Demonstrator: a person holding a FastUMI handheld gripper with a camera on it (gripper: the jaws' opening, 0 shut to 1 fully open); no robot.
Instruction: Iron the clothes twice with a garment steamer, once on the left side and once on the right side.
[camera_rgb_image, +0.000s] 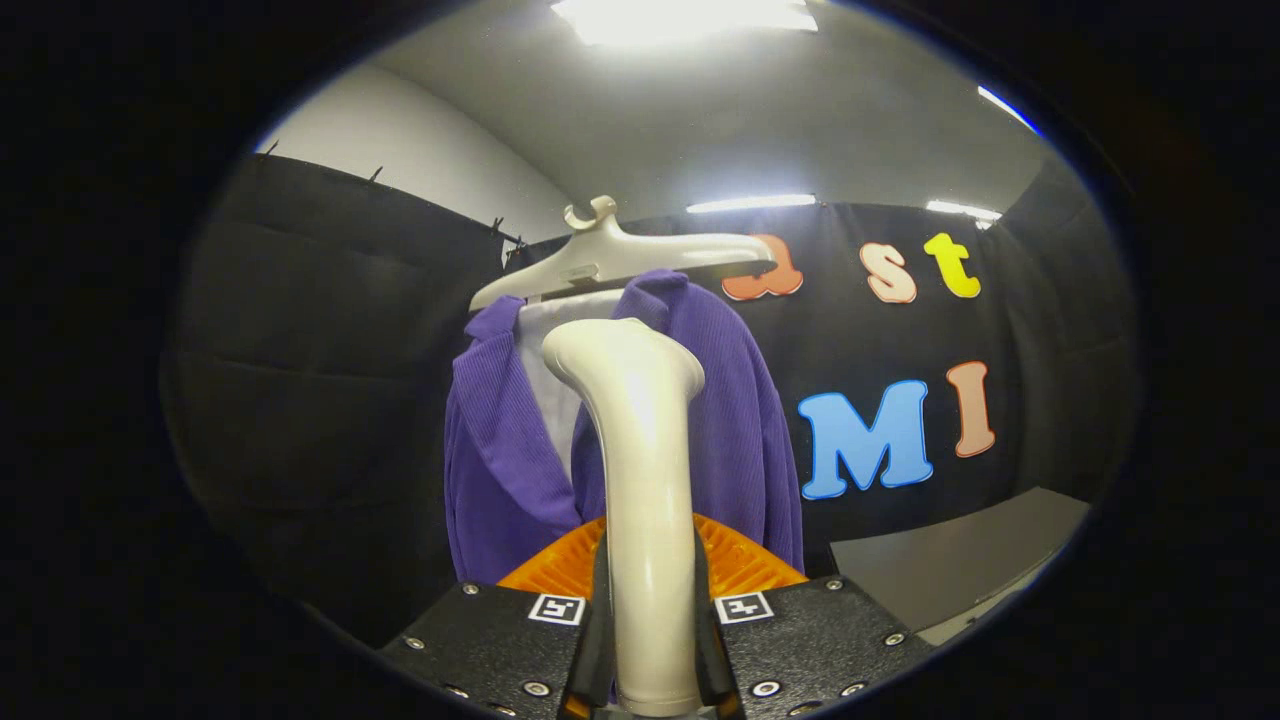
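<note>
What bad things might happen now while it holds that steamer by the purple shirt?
1. The hand-held gripper clamps only the steamer handle's smooth, rounded lower part; it might slip or twist.
2. The shirt hangs loosely on a hanger, so pushing may swing it away.
3. The steamer's head hides the cloth just ahead, so a pass may miss one side.

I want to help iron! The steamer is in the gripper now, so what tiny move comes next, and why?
Probably ease the cream plastic garment steamer forward toward one front side of the purple ribbed jacket. The gripper is shut on the steamer's handle, and the steamer head rises between the fingers in front of the jacket, which hangs on the cream hanger. Whether the head touches the cloth yet cannot be told.
</note>
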